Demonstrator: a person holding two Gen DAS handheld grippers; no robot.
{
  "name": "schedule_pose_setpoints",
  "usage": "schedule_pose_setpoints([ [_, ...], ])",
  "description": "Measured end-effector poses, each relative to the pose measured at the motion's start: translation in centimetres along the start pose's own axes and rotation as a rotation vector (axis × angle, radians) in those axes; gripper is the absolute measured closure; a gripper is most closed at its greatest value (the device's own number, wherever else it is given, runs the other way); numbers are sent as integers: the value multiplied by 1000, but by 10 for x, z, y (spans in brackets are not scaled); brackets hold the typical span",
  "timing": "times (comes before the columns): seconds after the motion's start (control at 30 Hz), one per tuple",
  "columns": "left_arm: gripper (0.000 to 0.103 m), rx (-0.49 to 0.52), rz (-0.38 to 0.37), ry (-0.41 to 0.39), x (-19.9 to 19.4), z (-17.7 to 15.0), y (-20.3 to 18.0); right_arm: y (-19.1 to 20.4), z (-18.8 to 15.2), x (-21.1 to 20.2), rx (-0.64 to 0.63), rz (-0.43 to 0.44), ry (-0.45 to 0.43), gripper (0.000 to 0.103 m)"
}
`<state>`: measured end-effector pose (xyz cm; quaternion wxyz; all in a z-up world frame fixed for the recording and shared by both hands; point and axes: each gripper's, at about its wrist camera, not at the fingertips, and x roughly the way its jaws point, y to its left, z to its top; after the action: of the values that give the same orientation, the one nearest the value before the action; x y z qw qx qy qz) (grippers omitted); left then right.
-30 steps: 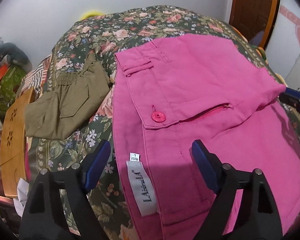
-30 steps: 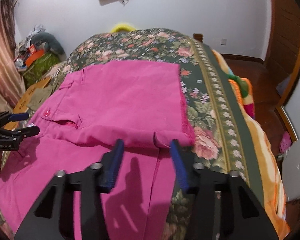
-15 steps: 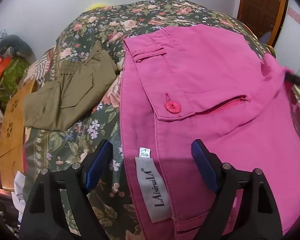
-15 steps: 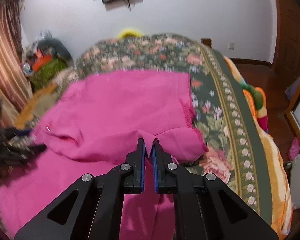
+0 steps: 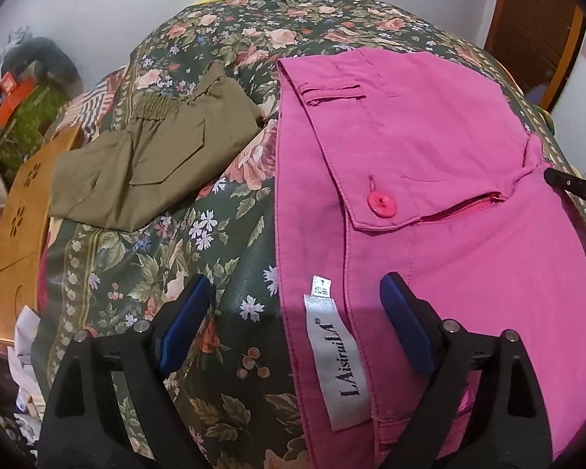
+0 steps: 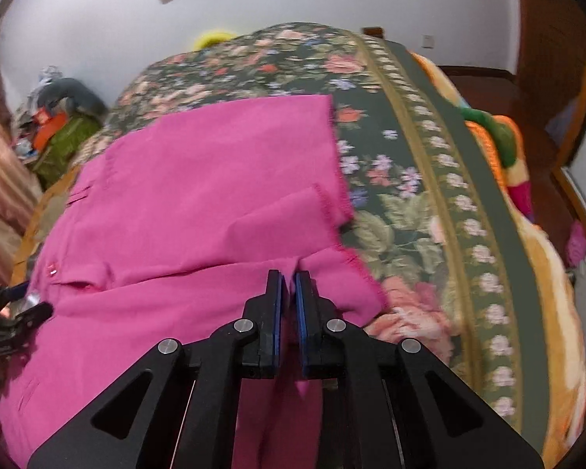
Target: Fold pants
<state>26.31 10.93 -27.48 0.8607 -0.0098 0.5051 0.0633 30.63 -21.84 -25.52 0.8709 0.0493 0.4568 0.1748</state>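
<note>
Pinching pink pants (image 6: pixel 199 195), apparently; right claw (image 6: pixel 288 285)

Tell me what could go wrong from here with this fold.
The right gripper pinches only a small bunch of the pink pants near the frayed hem; it may slip out. The left gripper is open over the waistband label, pinning nothing, so a pull could drag the whole garment toward the bed edge.

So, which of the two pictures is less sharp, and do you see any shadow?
Right wrist view: motion-blurred, the floral bedspread smeared. Left wrist view: sharp, the white label readable, and the left gripper casts a shadow on the pink pants.
</note>
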Motion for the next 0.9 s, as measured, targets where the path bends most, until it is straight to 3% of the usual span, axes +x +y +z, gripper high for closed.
schedule_pose_setpoints([
  [0.07,11,-7,-6,2,0,-1,3,-4,1,-1,-24,-157,7,99],
  [0.1,11,-9,-7,2,0,-1,3,-10,0,-3,-22,-171,22,99],
  [0.2,12,3,15,-9,-7,0,2,-28,-4,-25,40,-103,38,99],
  [0.27,14,18,22,-17,-14,2,2,-29,-5,-48,4,-99,7,99],
  [0.37,18,20,3,-48,-28,13,6,-30,-2,-69,-12,-73,-21,79],
  [0.43,21,20,-10,-76,-35,24,8,-27,2,-74,-8,-64,-48,51],
  [0.57,28,18,-71,-74,-32,51,8,-18,11,-66,3,-7,-83,50],
  [0.7,36,9,-165,32,-1,69,3,-15,22,-31,14,32,-51,50],
  [0.8,42,-14,-206,129,30,73,-2,-14,13,-20,-1,40,-19,50],
  [0.9,46,-34,-242,124,34,75,-2,-17,13,7,33,55,36,50],
])
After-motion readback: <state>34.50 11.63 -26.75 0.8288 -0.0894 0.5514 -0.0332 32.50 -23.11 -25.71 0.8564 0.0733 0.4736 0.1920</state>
